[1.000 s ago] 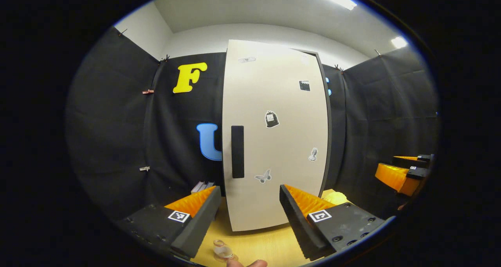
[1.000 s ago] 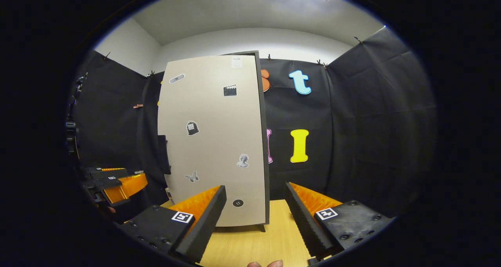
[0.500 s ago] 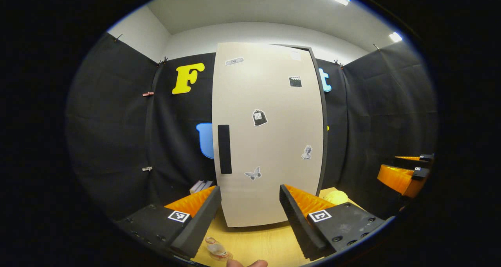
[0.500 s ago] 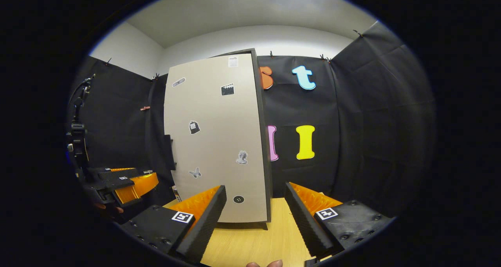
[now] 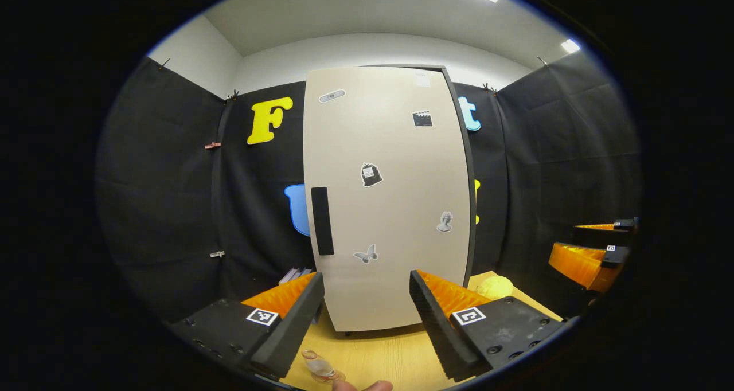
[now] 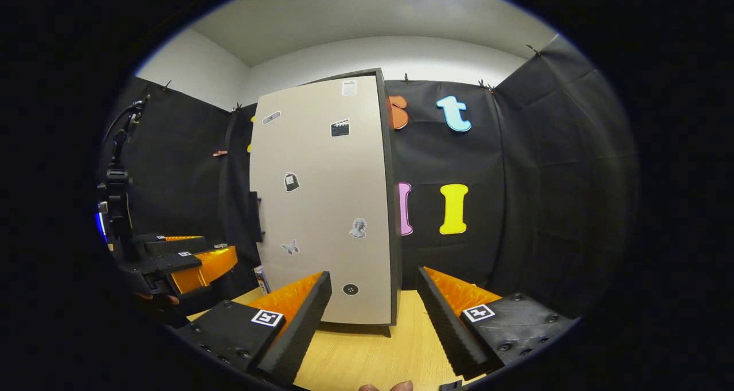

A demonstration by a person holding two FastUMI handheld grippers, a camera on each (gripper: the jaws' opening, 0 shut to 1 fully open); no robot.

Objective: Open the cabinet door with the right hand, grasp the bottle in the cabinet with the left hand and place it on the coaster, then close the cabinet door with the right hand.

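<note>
Both tongs gape before the shut cabinet door [image 5: 390,207].

Cabinet door [image 5: 390,207] matt, smooth (stickered); table [image 6: 355,356] wood-grain; wall [image 6: 545,196] cloth.

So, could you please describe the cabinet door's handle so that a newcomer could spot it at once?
Start at the tall beige cabinet door standing on the wooden table. Partway up, near its left edge, is the handle, a narrow upright black bar. The door's other marks are small stickers; this is plain, solid black and far longer.

A yellow lump [image 5: 494,287] sits on the wooden table [image 5: 390,356] (books [image 5: 293,275] stand farther left).
</note>
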